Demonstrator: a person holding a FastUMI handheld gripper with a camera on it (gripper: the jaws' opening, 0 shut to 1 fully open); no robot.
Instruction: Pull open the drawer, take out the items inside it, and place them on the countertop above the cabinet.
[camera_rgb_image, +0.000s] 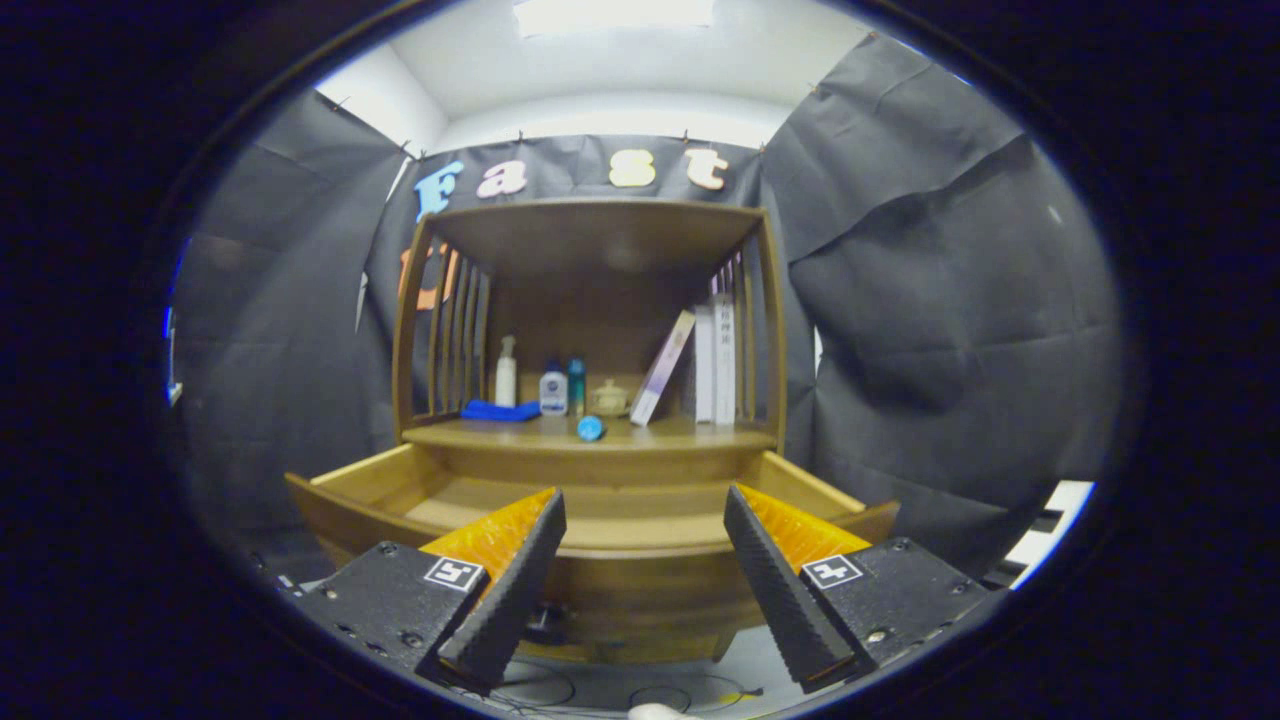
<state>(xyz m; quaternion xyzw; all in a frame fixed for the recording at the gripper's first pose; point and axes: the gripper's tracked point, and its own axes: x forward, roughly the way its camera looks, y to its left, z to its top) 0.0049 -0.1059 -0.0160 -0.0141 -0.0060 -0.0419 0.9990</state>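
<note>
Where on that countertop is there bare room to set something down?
Free: the countertop front strip between the blue cap and the right slats. Crowded: the back row, blue cloth through bottles to books. The gripper is open.

Gripper (645, 520) fingers spread wide, holding nothing, in front of the drawer (600, 530), which stands pulled out. Countertop (690, 435) beyond carries a blue cloth (500, 410), 3 bottles, a small jar, a blue round item (590, 428) and leaning books (700, 365).
</note>
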